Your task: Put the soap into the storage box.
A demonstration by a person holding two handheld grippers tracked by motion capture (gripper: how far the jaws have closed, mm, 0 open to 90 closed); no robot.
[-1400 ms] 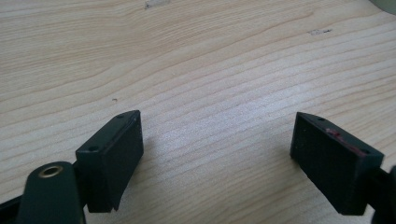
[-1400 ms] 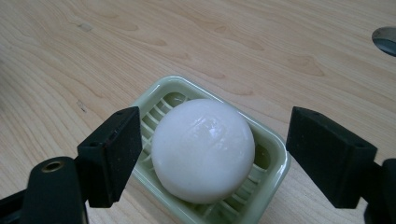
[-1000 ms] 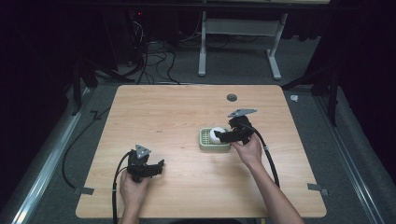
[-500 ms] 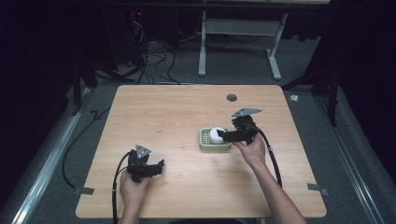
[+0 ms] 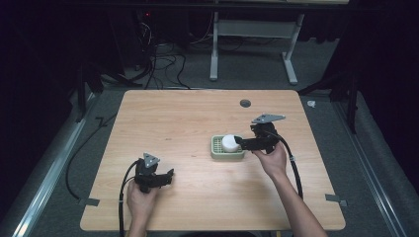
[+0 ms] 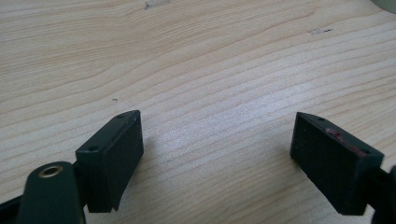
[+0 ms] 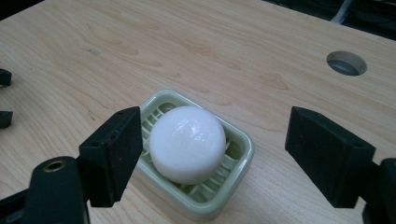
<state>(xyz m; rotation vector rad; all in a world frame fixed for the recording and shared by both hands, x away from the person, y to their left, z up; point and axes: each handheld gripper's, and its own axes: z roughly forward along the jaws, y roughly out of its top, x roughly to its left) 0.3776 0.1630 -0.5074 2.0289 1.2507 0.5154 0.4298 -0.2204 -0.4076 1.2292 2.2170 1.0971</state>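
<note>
Right gripper (image 7: 212, 140): jaws spread wide, hovering at the green soap dish (image 7: 240, 158), pinching nothing. White round soap (image 7: 187, 142) in the dish, between the jaws, nearer the left one in the right gripper view. Left gripper (image 6: 217, 140): jaws spread too, over bare wooden table (image 6: 196, 60), well apart from dish and soap.

soap (image 7: 187, 142): 1 | soap dish (image 7: 238, 161): 1 | hand-held gripper (image 5: 240, 142): 2

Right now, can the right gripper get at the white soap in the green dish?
Probably yes. The right gripper is open, its fingers wide apart in front of the soap, which sits exposed in the dish with nothing between.
</note>
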